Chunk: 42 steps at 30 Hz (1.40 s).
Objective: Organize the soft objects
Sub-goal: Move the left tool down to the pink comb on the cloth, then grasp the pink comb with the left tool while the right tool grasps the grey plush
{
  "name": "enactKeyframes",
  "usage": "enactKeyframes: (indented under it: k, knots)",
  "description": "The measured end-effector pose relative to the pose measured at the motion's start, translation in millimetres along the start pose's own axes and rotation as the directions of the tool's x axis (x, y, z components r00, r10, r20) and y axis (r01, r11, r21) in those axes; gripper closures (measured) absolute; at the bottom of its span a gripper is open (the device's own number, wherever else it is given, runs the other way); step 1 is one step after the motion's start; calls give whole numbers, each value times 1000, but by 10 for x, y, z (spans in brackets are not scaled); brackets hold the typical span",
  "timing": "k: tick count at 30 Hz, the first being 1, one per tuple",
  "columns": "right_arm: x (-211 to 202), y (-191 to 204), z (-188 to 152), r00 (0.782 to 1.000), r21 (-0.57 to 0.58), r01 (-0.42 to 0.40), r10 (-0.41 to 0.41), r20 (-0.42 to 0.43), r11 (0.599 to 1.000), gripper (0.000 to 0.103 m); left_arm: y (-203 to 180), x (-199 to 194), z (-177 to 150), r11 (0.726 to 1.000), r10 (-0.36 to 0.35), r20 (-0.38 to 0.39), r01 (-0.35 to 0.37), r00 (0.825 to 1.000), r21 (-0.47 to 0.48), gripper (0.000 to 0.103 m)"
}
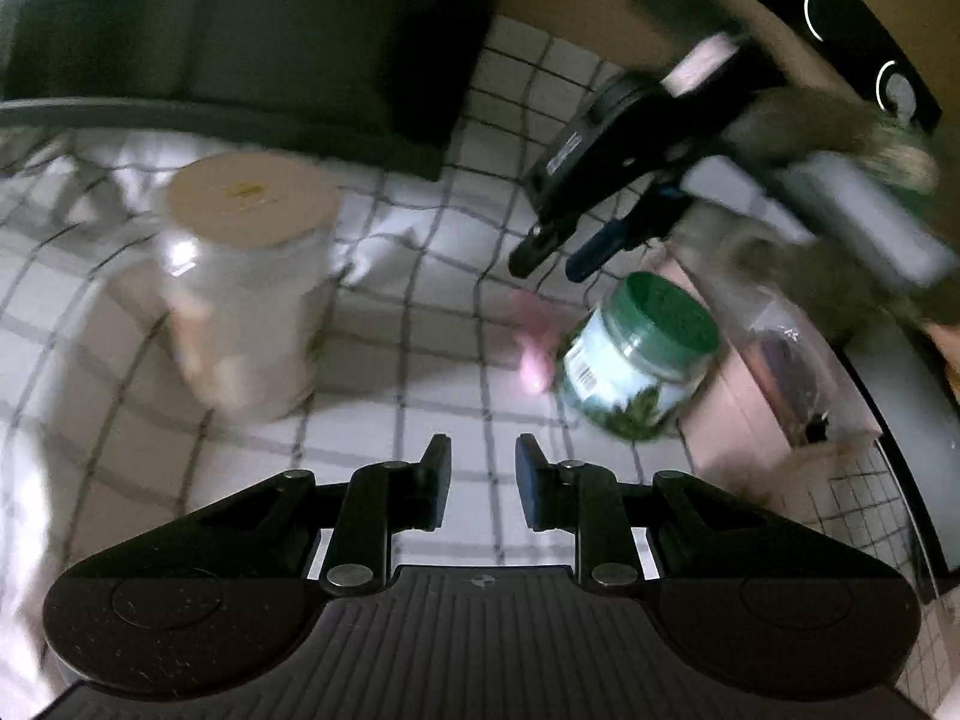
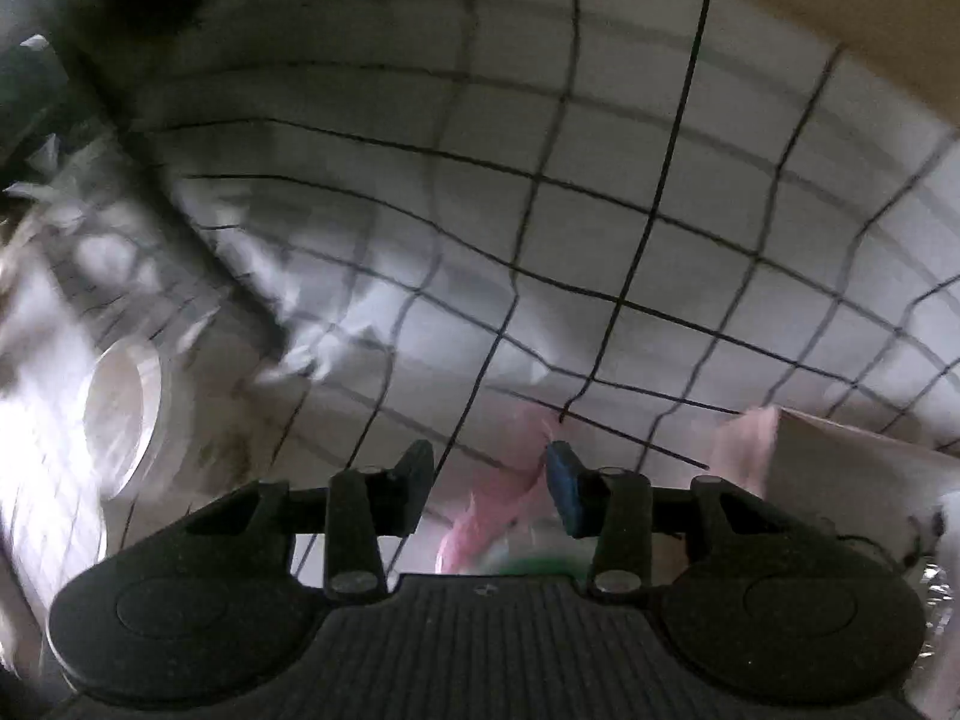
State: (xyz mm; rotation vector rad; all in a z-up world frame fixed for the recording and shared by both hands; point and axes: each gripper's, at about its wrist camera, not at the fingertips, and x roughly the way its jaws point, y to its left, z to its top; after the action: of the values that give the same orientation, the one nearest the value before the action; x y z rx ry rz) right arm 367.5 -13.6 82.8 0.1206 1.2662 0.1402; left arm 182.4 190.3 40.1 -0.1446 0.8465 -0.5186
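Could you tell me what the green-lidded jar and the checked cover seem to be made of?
The green-lidded jar looks like clear plastic or glass, since its contents show through the glossy wall; the lid seems matte plastic. The checked cover looks like soft woven cloth, since it wrinkles into folds.

Motion blur smears the tall jar and the small pink thing (what it is cannot be told). The right-wrist view blurs the roll; the gripper body hides the pink thing's lower part.
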Motion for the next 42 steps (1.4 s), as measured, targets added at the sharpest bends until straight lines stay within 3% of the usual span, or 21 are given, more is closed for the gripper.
enactKeyframes:
  k: [4, 8, 13, 17, 20, 22, 23, 24, 26, 29, 34, 38, 42]
  knots:
    - [467, -2, 243, 987, -9, 104, -105, -120, 994, 69, 212, -235, -198, 998, 30, 10, -30, 999, -59, 77]
    - [642, -6, 281, 981, 32, 114, -108, -164, 993, 78, 322, -333, -299, 993, 61, 11, -60, 998, -99, 77]
    - [666, 218, 123, 975, 60, -42, 54, -217, 997, 78, 274, -325, -278, 993, 70, 15, -68, 997, -99, 77]
    - [650, 497, -110, 959, 9, -123, 121, -256, 992, 79, 153, -287, -258, 995, 70, 10, -69, 997, -76, 77]
    - [359, 665, -267, 983, -100, -107, 90, -162, 989, 77, 79, -235, -222, 995, 78, 12, -78, 997, -56, 77]
    - [-5, 693, -447, 996, -189, -92, 89, -26, 978, 68, 18, -159, -154, 995, 89, 11, -89, 996, -36, 77]
    - [-221, 674, -577, 994, -225, -75, 90, 57, 972, 59, -21, -110, -120, 996, 88, 11, -88, 996, -18, 77]
    - [-391, 659, -681, 988, -245, -57, 89, 124, 968, 51, -66, -56, -78, 996, 85, 9, -85, 996, 1, 77]
    - [-702, 538, -995, 965, -270, -1, 72, 252, 963, 47, -152, 94, 3, 995, 84, -10, -84, 996, 46, 75]
    - [-972, 286, -1402, 929, -288, 77, 36, 368, 954, 41, -217, 327, 92, 988, 139, -50, -135, 989, 79, 74]
    - [-972, 62, -2036, 919, -340, 141, 4, 393, 930, 40, -303, 547, 182, 981, 173, -100, -162, 980, 108, 74]
    - [-825, -68, -2277, 943, -304, 76, 30, 331, 950, 40, -371, 677, 211, 976, 192, -130, -174, 973, 133, 74]
    - [-676, -204, -2419, 951, -244, 58, 21, 309, 968, 40, -415, 745, 247, 970, 210, -140, -189, 968, 153, 73]
